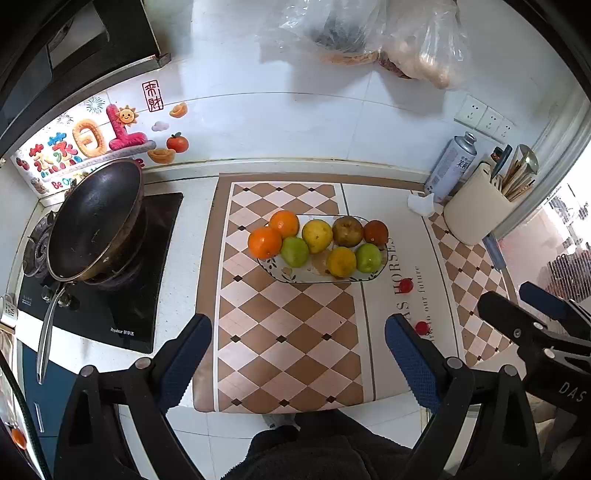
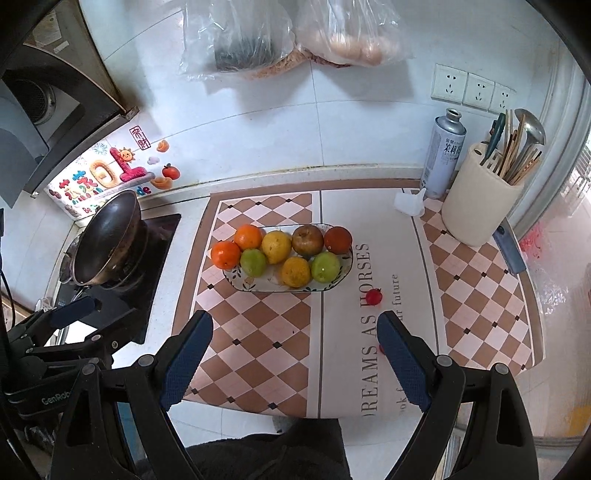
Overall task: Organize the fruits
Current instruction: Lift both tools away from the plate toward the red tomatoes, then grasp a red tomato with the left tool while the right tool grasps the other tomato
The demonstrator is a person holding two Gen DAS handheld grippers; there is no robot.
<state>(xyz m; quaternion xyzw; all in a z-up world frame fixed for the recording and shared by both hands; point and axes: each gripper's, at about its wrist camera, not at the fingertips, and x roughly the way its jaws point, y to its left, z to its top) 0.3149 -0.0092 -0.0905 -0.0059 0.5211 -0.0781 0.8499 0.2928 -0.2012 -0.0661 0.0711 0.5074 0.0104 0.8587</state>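
A patterned oval plate (image 1: 291, 275) (image 2: 255, 286) lies on the checkered counter mat and holds several fruits in two rows. Oranges (image 1: 264, 242) (image 2: 225, 254) fill its left end, green fruits (image 1: 294, 251) (image 2: 325, 267) sit in the front row, and a brown fruit (image 1: 347, 231) (image 2: 307, 240) and a dark red one (image 1: 376, 232) (image 2: 338, 240) lie at the back right. My left gripper (image 1: 298, 352) hangs open above the mat, well short of the plate. Beside it, my right gripper (image 2: 295, 349) is open too, with nothing between its fingers.
A dark wok (image 1: 96, 225) (image 2: 107, 240) sits on the stove at left. At the right stand a spray can (image 1: 450, 166) (image 2: 443, 151) and a cream utensil holder (image 1: 476, 206) (image 2: 480, 206). Two small red fruits (image 1: 406, 285) (image 2: 374, 296) lie on the mat. Plastic bags (image 2: 295, 33) hang on the wall.
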